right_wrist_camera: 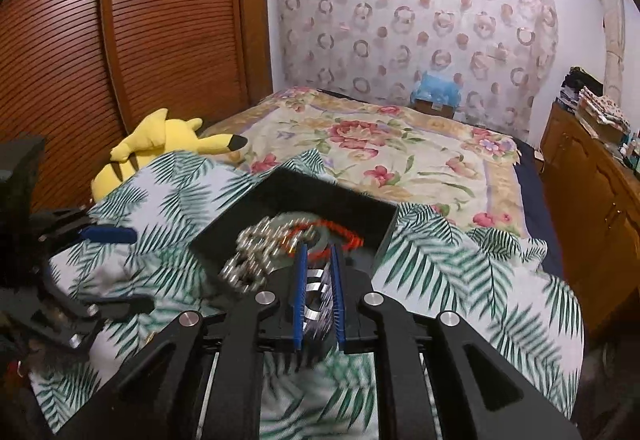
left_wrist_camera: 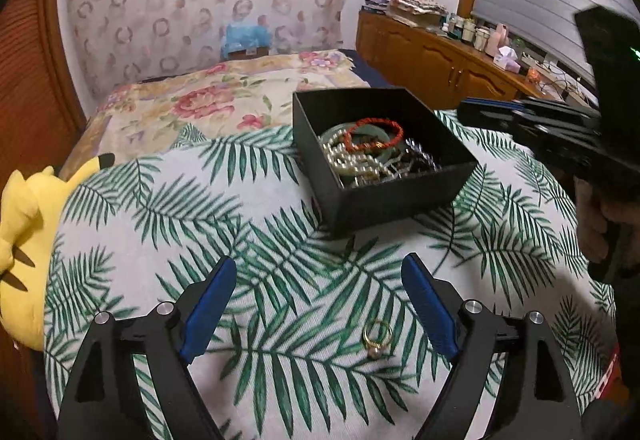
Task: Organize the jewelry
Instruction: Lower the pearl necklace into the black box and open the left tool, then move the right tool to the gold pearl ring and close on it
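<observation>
Ring (left_wrist_camera: 377, 336): gold w/ pearl, lying loose on palm-print cloth (left_wrist_camera: 160, 224), between the spread fingers of left gripper (left_wrist_camera: 320, 300); not touched.
Box (left_wrist_camera: 400, 196): black, open, well beyond ring; pearls, jade bangle, red bracelet piled inside.
Right gripper (right_wrist_camera: 319, 272): fingers nearly together over box edge; something shiny betw. them, blurred, can't tell if gripped.
Risk: ring tiny, cloth soft, so pads may pinch fabric or flick ring away.
Risk 2: right item may snag bead pile, drag strands out.

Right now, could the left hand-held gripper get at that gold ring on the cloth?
Probably yes: the left hand-held gripper stands open, the ring lies loose between its fingers, nothing over it.
</observation>
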Demonstrator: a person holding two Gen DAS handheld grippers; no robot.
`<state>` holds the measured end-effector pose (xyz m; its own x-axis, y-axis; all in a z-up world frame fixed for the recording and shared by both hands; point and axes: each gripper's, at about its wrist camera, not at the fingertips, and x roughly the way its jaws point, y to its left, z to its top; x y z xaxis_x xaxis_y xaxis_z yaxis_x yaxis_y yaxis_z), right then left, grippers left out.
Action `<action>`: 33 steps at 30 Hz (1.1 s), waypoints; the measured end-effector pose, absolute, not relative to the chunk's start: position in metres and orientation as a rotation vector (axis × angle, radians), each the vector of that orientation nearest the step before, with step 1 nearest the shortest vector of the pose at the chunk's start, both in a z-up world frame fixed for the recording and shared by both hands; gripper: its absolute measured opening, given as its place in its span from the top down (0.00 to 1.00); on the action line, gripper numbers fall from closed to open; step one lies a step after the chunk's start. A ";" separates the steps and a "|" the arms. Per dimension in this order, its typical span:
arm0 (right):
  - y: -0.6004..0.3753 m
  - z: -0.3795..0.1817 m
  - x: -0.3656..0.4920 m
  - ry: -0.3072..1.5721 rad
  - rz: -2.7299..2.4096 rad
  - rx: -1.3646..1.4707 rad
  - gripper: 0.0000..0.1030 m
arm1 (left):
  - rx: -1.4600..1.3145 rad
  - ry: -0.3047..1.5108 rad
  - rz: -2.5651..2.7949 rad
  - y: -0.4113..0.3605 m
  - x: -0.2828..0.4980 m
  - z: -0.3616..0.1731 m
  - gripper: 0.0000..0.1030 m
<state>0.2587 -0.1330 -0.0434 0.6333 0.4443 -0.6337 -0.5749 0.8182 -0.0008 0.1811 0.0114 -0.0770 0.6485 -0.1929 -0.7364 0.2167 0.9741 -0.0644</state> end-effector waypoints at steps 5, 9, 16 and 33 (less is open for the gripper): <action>-0.139 -0.056 0.225 0.689 0.605 -0.198 0.70 | 0.041 0.844 -0.234 0.009 0.173 -0.084 0.21; -0.138 -0.073 0.204 0.732 0.629 -0.198 0.70 | 0.044 0.853 -0.231 0.009 0.168 -0.090 0.21; -0.126 -0.098 0.173 0.797 0.668 -0.233 0.70 | 0.051 0.875 -0.236 0.010 0.156 -0.099 0.21; -0.102 -0.117 0.151 0.864 0.705 -0.369 0.81 | 0.078 0.895 -0.303 -0.002 0.143 -0.105 0.21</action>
